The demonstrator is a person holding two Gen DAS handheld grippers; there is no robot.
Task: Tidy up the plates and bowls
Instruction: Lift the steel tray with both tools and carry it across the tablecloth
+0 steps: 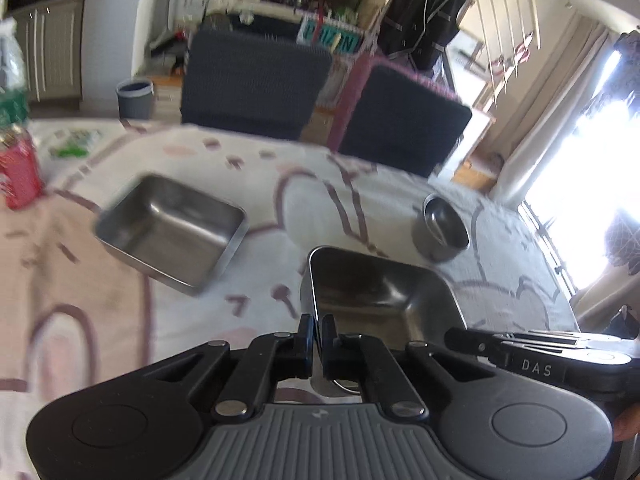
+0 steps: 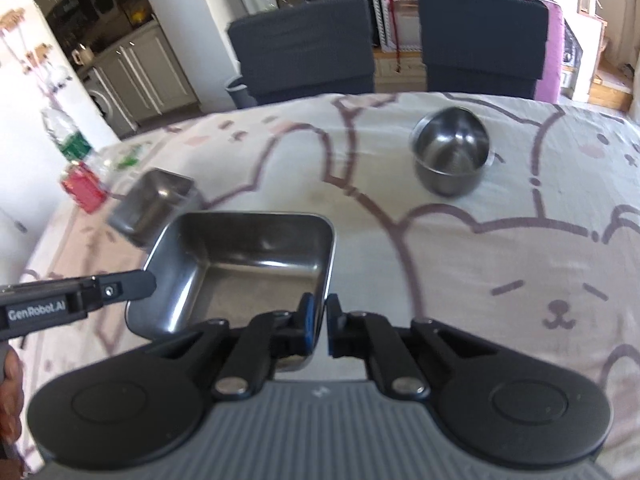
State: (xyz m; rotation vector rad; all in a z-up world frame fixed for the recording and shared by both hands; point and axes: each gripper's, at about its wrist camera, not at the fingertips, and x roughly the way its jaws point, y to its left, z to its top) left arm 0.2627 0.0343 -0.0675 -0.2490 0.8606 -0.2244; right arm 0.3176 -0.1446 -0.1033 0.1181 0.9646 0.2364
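Both the left hand-held gripper [image 1: 317,338] and the right hand-held gripper [image 2: 320,320] are pinching opposite rims of one square steel tray [image 2: 248,256]. Beyond it, a second tray [image 1: 172,232] and a round bowl [image 2: 452,152] are sitting on the cloth-covered counter [image 2: 480,260].

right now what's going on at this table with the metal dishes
A person holds a gripper in each hand, and both are clamped on the rim of the same square steel tray: the left gripper on one side, the right gripper on the other. A second square tray and a round steel bowl sit apart on the bear-print tablecloth, neither one touched. Nothing is stacked yet.
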